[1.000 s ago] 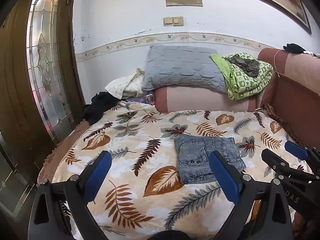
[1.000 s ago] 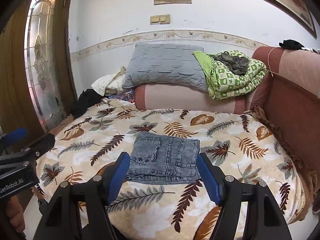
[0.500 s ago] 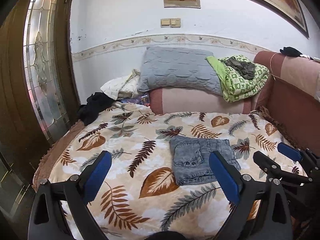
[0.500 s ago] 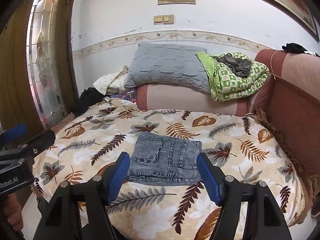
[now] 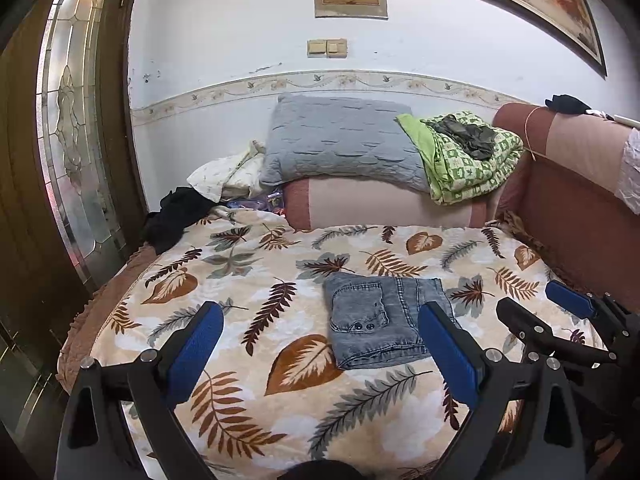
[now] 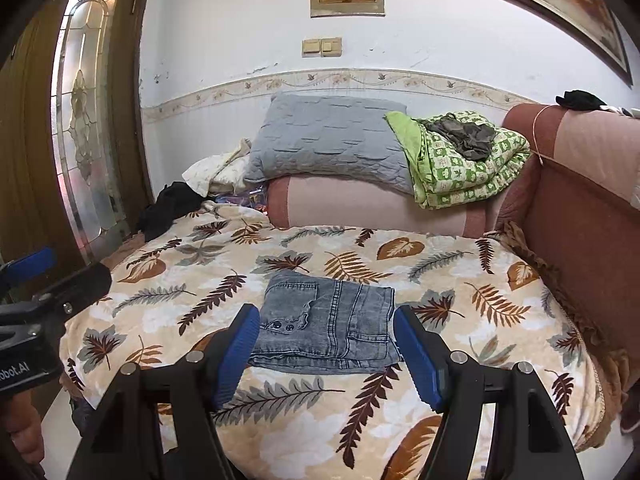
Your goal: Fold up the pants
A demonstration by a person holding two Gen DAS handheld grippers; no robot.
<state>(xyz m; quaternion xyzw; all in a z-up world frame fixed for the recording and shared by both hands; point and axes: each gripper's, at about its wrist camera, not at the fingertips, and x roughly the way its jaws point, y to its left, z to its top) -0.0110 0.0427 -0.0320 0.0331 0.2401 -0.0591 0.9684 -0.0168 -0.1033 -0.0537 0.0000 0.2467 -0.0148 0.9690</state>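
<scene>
Looking along your left gripper [image 5: 318,338], you see one folded grey denim pants [image 5: 384,322] lying on the leaf-print blanket [image 5: 248,264], jaws wide, empty. Along your right gripper [image 6: 326,344], jaws wide and empty short of the pants [image 6: 328,320]; the left gripper [image 6: 36,320] beside reads "obot.AI".

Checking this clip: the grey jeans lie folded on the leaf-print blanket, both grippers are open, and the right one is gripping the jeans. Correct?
Not quite. The right gripper grips nothing: the right wrist view shows its jaws apart, short of the jeans. The jeans do lie folded on the leaf-print blanket, and the left gripper is open too.
</scene>
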